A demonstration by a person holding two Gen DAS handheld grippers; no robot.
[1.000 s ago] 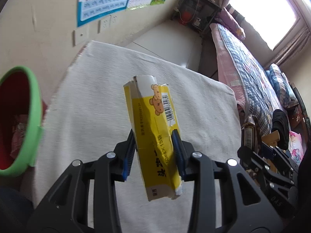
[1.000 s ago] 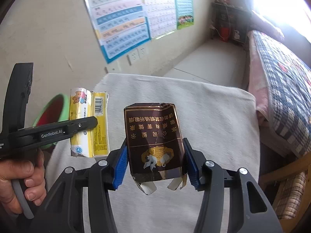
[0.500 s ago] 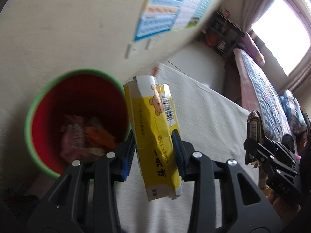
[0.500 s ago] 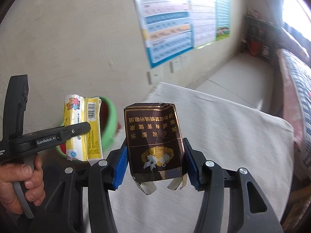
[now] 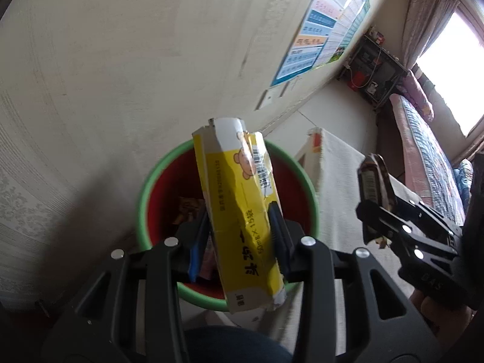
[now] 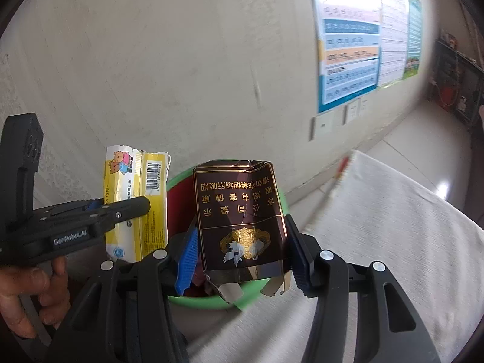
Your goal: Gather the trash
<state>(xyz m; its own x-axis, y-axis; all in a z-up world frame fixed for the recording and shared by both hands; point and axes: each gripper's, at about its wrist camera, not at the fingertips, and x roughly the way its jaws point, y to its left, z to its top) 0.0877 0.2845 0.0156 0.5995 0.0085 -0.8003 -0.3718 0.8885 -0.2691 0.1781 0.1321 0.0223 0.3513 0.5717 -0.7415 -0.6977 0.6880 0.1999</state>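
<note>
My left gripper [image 5: 240, 242] is shut on a crushed yellow carton [image 5: 242, 211] with a bear print and holds it upright over the red bin with a green rim [image 5: 151, 187]. The carton also shows in the right wrist view [image 6: 136, 199]. My right gripper [image 6: 242, 257] is shut on a dark brown cigarette pack [image 6: 239, 214], held over the same bin [image 6: 272, 178]. In the left wrist view the right gripper [image 5: 375, 205] and its pack [image 5: 373, 178] are to the right, above the table edge. Wrappers lie inside the bin.
The bin stands on the floor between the beige wall [image 5: 121, 60] and a table with a white cloth [image 6: 393, 242]. Posters [image 6: 351, 51] hang on the wall. A bed [image 5: 429, 151] and a dark shelf [image 5: 375, 69] are at the far right.
Both grippers have swung left, away from the table, and now hold the carton and the pack over the bin. Both stay shut on their items.
</note>
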